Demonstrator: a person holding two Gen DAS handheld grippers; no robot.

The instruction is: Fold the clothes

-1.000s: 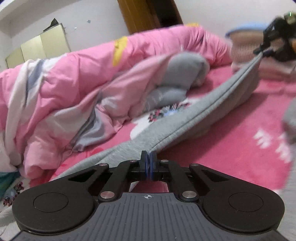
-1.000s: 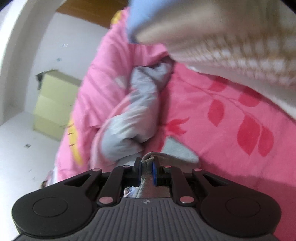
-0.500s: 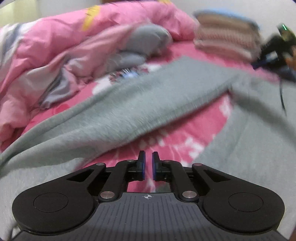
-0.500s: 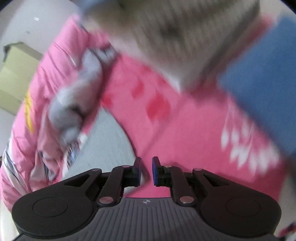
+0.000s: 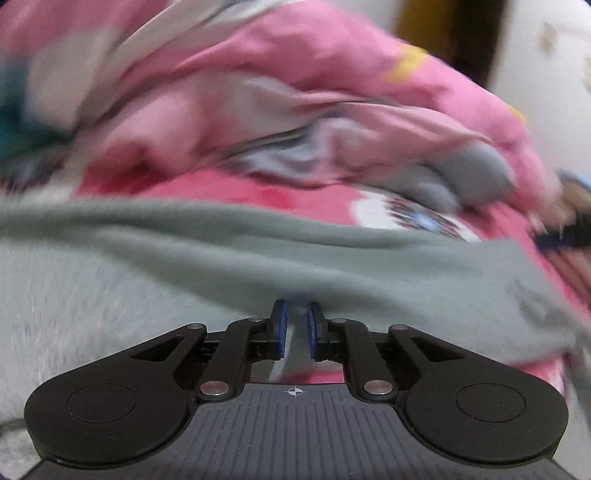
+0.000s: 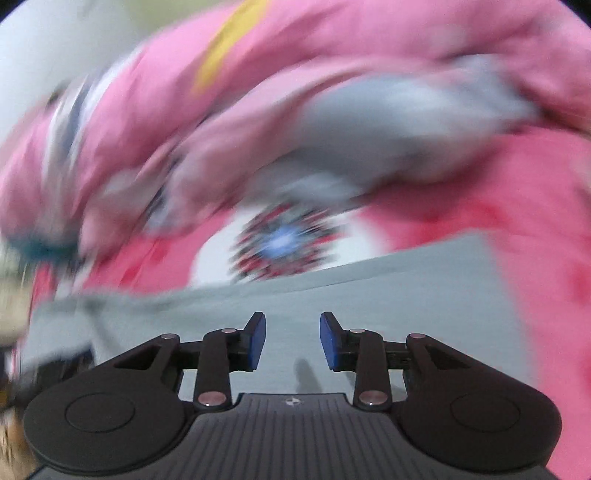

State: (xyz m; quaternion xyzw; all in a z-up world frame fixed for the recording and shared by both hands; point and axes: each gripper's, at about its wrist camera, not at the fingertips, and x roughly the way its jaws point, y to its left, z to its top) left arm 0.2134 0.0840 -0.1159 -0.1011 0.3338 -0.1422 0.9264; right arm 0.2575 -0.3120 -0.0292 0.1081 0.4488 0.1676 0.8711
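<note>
Over the grey garment [image 6: 369, 295], right hand-held gripper [image 6: 292, 341] gapes wide, left hand-held gripper [image 5: 295, 328] slightly parted

readable text: none | labels: none | both views motion-blurred

A bed [image 5: 229, 192] with a pink flowered sheet carries a heaped pink quilt [image 5: 295, 85] along its far edge; behind, a white wall [image 5: 546, 55] and brown door frame [image 5: 410, 26].
</note>
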